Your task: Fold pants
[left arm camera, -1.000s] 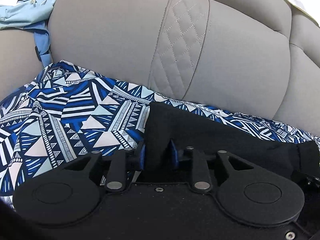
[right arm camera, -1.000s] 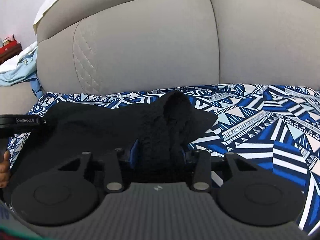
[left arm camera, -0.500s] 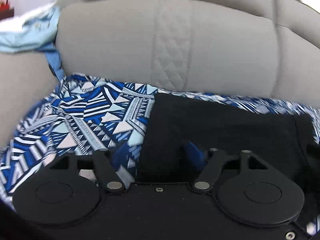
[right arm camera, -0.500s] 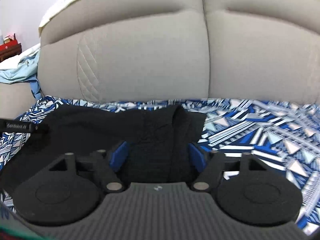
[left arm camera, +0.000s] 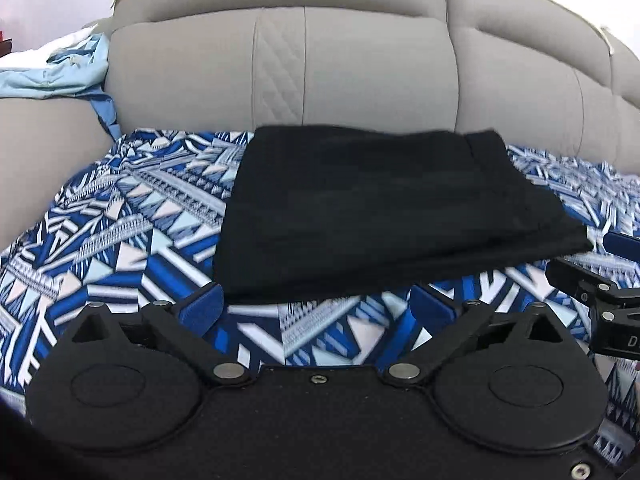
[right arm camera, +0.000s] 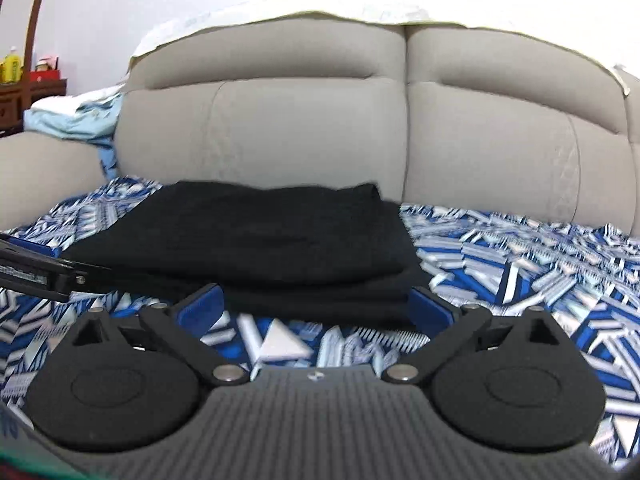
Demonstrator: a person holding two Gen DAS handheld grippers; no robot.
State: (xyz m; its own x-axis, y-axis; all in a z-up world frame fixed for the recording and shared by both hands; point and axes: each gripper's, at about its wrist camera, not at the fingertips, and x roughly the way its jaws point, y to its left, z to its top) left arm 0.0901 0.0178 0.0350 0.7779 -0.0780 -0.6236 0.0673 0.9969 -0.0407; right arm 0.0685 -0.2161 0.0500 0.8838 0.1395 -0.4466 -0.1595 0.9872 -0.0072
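The black pants point(left arm camera: 372, 208) lie folded in a flat stack on the blue and white patterned cover point(left arm camera: 120, 220) of the sofa seat; they also show in the right wrist view point(right arm camera: 256, 240). My left gripper point(left arm camera: 316, 306) is open and empty, just in front of the stack's near edge. My right gripper point(right arm camera: 316, 306) is open and empty, also just short of the near edge. The right gripper's body shows at the right edge of the left wrist view point(left arm camera: 600, 292). The left gripper's finger shows at the left edge of the right wrist view point(right arm camera: 36, 268).
The grey sofa backrest point(left arm camera: 360, 64) rises right behind the pants. A light blue garment point(left arm camera: 56, 72) lies on the left armrest point(left arm camera: 40, 152). A wooden shelf with small items point(right arm camera: 24, 64) stands at far left. Patterned cover point(right arm camera: 540, 256) extends to the right.
Both grippers opened, let go of the black pants and pulled back. The pants now lie flat as a folded stack on the seat.
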